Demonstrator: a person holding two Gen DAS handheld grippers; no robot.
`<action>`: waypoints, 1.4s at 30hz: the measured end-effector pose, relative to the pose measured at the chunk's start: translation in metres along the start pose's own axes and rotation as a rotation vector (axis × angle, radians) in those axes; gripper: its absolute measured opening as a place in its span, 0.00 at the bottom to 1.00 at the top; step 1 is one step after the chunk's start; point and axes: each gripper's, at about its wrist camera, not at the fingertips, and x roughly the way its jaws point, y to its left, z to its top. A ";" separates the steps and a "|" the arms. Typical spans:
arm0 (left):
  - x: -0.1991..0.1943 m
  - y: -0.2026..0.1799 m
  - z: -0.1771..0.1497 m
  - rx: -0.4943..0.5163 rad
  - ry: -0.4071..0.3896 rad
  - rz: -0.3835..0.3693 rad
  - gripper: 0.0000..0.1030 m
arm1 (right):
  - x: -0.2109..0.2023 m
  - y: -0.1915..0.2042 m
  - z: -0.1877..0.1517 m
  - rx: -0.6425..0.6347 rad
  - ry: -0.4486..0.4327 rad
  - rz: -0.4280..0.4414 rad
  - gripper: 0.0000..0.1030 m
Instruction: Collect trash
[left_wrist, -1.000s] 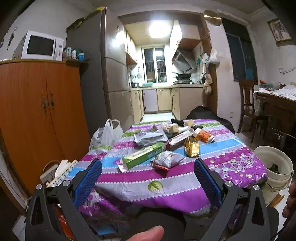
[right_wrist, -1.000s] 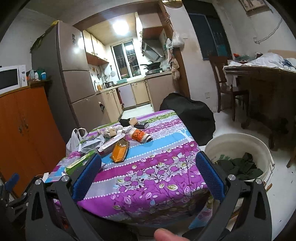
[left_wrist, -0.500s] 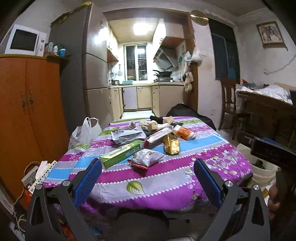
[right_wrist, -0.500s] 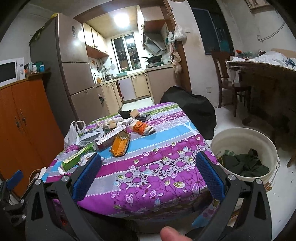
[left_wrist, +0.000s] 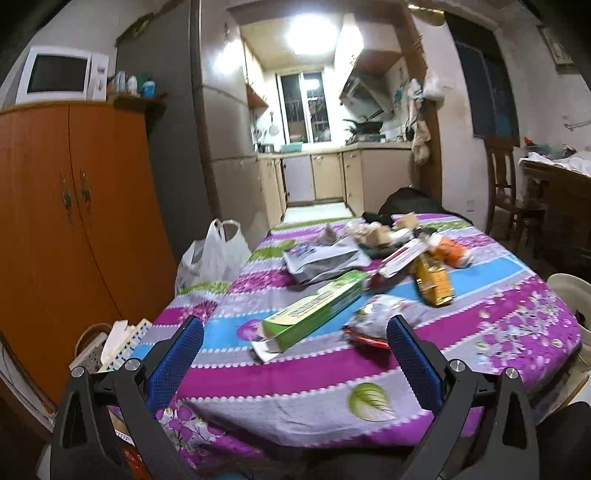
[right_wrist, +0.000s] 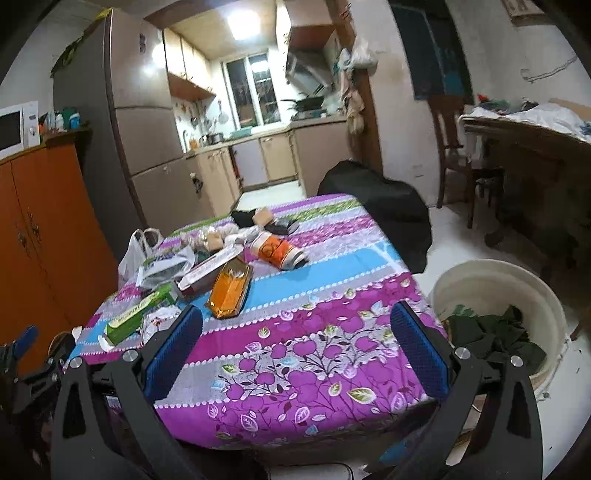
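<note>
My left fingers are spread wide with nothing between the blue pads, held level and aimed forward over the near edge of the counter, a little above its striped purple cloth. Just past them, toward the near left part of the cloth, lies the long green box with one end flap open, pointing diagonally away from me. Just beside its far right side sits a crumpled snack wrapper, close to my right pad. Farther in, around the middle of the counter, are a gold pouch, a grey foil bag, a red and white box and an orange can on its side, with more scraps heaped at the far edge.

My right fingers are also wide apart and empty, hovering over the near right corner of the counter, tilted slightly down toward the flowered purple band. From here the gold pouch lies nearest, ahead and left, and the orange can beyond it; the green box is off at the left edge. On the floor just beside the counter's right edge stands a white bucket with dark green waste inside it. My left tool shows at the lower left of this view.
</note>
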 end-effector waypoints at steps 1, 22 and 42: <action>0.006 0.004 0.001 0.001 0.005 0.006 0.96 | 0.004 0.001 -0.001 -0.006 0.006 -0.002 0.95; 0.070 -0.005 -0.003 0.039 0.115 -0.156 0.83 | 0.070 0.014 -0.007 -0.061 0.147 0.053 0.95; 0.050 -0.038 -0.002 0.134 0.084 -0.085 0.83 | 0.119 0.022 -0.001 0.032 0.195 0.248 0.95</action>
